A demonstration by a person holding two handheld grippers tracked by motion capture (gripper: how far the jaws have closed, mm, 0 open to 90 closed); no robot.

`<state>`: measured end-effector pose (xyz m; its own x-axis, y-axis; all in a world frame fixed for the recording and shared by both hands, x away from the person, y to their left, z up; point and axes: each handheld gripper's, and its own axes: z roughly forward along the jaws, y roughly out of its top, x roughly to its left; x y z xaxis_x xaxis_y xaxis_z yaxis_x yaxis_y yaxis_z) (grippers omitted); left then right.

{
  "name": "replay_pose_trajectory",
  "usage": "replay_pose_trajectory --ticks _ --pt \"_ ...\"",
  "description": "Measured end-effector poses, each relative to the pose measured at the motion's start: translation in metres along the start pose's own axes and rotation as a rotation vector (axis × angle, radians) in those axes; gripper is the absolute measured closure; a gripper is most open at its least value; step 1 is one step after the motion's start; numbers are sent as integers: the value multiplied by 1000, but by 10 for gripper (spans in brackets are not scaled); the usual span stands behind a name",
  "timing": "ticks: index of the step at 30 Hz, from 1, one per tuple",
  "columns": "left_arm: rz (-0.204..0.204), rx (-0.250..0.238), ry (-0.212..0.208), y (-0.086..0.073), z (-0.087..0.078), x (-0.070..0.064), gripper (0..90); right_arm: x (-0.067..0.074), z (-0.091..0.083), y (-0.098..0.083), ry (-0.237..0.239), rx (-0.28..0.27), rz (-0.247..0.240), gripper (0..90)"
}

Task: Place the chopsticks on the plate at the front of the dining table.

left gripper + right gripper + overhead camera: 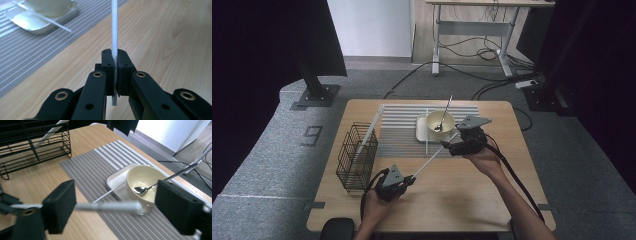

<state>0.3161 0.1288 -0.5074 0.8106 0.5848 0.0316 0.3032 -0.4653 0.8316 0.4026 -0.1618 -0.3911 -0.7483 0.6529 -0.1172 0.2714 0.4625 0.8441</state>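
Left gripper (pixel 408 180) is clamped tight on one white chopstick (pixel 432 160), which slants up over the bare table (pixel 462 200) toward the right gripper (pixel 448 145), whose jaws stand wide, gripping nothing. Count three chopsticks: another leans on the tray (pixel 421 127), one stands in the wire basket (pixel 356 157). One bowl (pixel 440 122), one spoon (pixel 444 116) inside
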Motion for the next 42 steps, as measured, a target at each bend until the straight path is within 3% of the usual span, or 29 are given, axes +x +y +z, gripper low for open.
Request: replay_pose_trajectory --ticks 4,11,18,19,30,42 --pt "-35 11 4 0 0 3 861 -1 -11 -12 -11 -3 -1 124" --pt "-38 35 27 1 3 4 861 -7 -25 -46 -33 14 29 79" --pt "-65 57 49 3 5 8 861 -7 -32 -82 -23 22 74 73" --pt "-66 60 54 4 6 8 861 -6 -33 -93 -22 29 81 72" --pt "-93 87 109 15 10 20 861 -4 -25 -141 -11 86 119 72" --pt "-144 117 137 33 24 42 861 -2 -15 -175 22 138 134 70"
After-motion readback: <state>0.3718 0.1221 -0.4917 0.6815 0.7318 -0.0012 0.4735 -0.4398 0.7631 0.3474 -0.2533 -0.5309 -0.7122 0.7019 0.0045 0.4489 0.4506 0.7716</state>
